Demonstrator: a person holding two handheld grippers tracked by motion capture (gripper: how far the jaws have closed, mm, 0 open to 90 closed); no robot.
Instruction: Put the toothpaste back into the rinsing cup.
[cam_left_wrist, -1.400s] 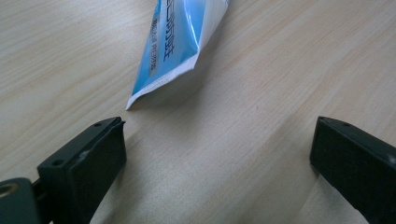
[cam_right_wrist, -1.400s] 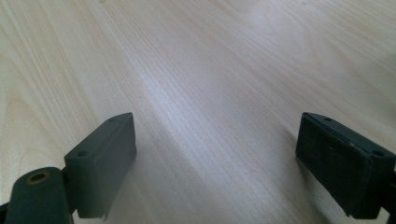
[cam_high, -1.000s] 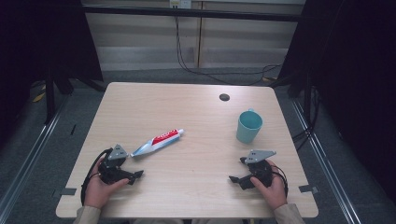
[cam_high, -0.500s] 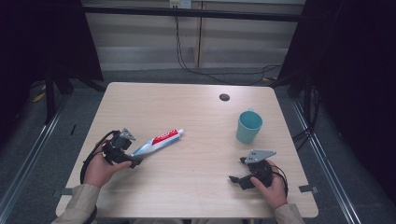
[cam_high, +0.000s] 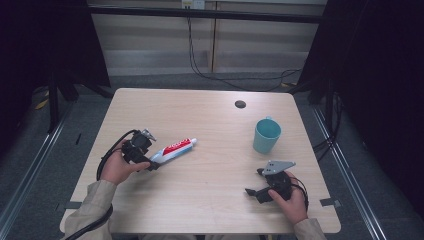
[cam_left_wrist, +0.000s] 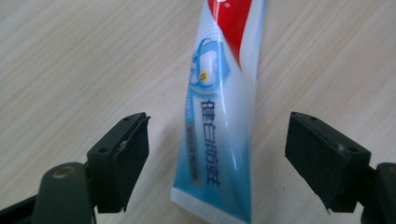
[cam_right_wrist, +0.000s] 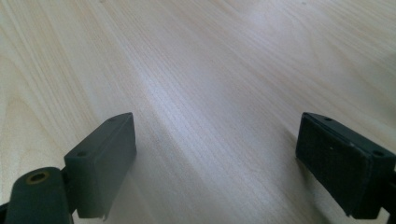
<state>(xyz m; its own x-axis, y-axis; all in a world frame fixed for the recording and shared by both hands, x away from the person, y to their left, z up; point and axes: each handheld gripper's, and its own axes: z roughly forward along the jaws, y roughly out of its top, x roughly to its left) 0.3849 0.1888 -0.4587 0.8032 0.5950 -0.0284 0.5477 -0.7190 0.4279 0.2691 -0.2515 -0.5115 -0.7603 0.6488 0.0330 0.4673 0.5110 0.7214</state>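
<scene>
**Left gripper straddles the toothpaste tube's flat end**

The toothpaste tube (cam_high: 172, 150) lies flat on the table (cam_high: 200, 200), left of centre, with its crimped end pointing near-left and its cap end far-right. The left gripper (cam_high: 148, 162) sits at that crimped end. In the left gripper view the tube (cam_left_wrist: 219, 126) runs up between the two black jaws, which have just been closing but stand apart, each with a clear strip of wood between pad and tube.

The right gripper (cam_high: 255, 182) rests near the table's near-right edge, its jaws wide apart over bare wood, with nothing between them.

Open wood lies across the middle and along the far side. The teal cup (cam_high: 266, 135) stands upright well right of the tube and far from the right gripper. A small dark round spot (cam_high: 240, 104) sits near the far edge.

Count: one tube, one cup, two grippers, one table.
</scene>
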